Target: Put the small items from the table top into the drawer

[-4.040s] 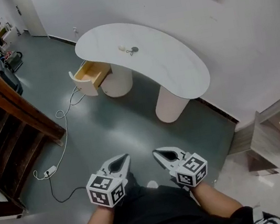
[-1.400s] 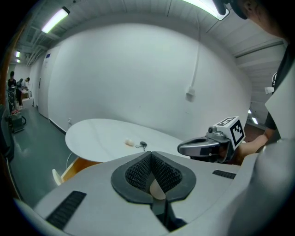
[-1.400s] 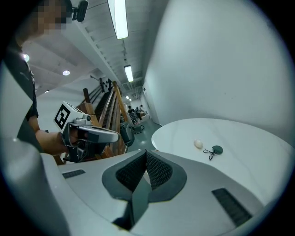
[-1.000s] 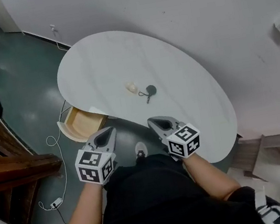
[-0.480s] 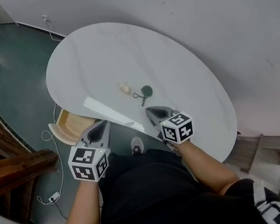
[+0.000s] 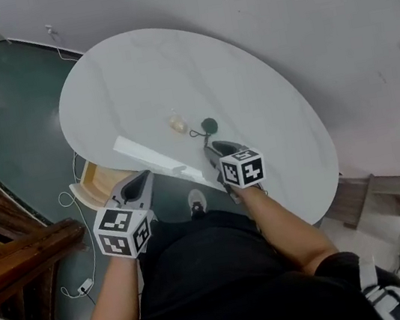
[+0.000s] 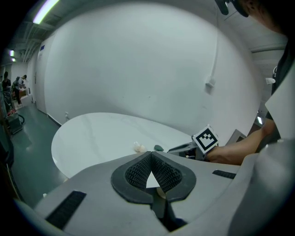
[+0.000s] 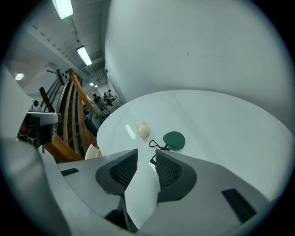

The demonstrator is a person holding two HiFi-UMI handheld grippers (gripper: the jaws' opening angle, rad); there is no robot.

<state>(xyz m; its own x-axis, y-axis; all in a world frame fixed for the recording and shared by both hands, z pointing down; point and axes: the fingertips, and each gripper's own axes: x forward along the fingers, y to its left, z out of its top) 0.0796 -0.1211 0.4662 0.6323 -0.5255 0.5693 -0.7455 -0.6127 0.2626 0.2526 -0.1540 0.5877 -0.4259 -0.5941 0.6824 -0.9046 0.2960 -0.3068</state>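
White table top spreads below me, and two small items lie on it near the edge closest to me. One is a dark green disc with a thin black cord, and just beside it is a pale lump. My right gripper hovers over the table just short of the disc. Its jaws have just been opening and now stand apart, with only bare table top between them. My left gripper hangs off the table's edge, near the open wooden drawer, its jaws clenched tip to tip on nothing. Both items lie on the table, outside the drawer.
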